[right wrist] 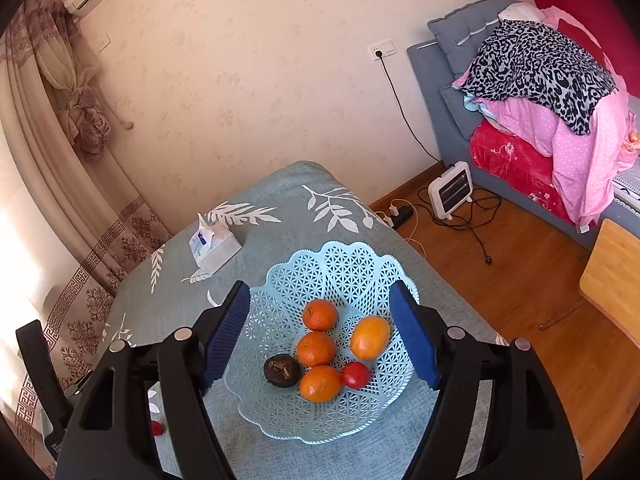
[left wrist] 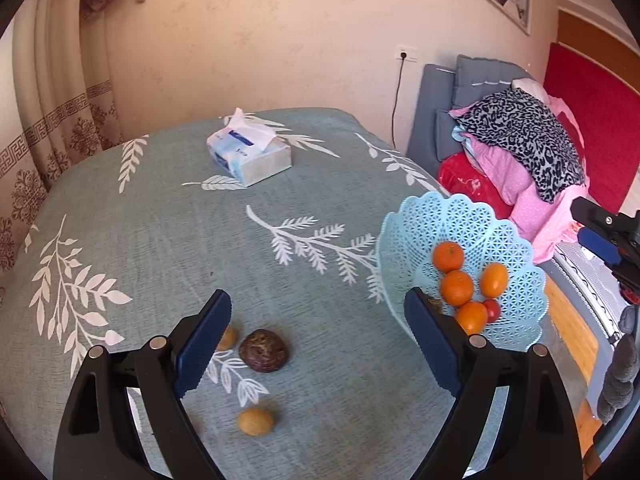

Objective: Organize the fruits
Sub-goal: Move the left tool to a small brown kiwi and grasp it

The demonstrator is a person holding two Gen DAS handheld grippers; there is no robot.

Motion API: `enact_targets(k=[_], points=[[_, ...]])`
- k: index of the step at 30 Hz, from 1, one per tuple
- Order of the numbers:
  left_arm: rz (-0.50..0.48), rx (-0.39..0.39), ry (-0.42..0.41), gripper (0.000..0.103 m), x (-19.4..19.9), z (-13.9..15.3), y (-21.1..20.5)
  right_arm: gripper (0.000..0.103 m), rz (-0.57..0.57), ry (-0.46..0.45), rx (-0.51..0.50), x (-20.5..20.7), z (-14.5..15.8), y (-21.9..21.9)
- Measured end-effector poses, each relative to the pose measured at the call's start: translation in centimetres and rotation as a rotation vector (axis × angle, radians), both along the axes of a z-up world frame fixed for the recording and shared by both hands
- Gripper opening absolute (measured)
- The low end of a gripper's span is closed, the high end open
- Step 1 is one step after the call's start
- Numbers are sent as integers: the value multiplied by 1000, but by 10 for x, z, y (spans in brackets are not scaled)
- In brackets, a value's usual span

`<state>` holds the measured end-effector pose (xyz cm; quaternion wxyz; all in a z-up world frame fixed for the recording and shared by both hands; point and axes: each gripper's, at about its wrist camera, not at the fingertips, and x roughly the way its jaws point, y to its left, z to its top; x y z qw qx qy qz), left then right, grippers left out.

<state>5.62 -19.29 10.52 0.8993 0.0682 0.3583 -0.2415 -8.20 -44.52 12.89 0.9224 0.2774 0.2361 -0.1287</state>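
Observation:
A pale blue lattice basket (right wrist: 348,264) stands on the table's right side and holds several oranges (right wrist: 315,348), a small red fruit (right wrist: 355,375) and a dark brown fruit (right wrist: 282,370). My right gripper (right wrist: 320,292) hovers over this basket, open, with nothing between its pads. In the left wrist view the basket (left wrist: 452,220) is at the right. My left gripper (left wrist: 318,300) is open and holds nothing above the cloth. Below it lie a dark brown fruit (left wrist: 263,350) and a tan fruit (left wrist: 256,421). Another tan fruit (left wrist: 227,338) is half hidden behind the left finger.
A tissue box (left wrist: 250,156) sits at the far side of the leaf-patterned tablecloth (left wrist: 160,220). A small red item (right wrist: 157,428) lies on the cloth near the left finger. Beyond the table's right edge are wooden floor, a heater (right wrist: 450,192), cables and a bed with piled bedding (right wrist: 540,80).

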Motion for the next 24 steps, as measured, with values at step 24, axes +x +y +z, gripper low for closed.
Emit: enact_targets(k=[24], points=[[249,14,294,48,75,-84,56,74,59,40,-25,15,-11,23]])
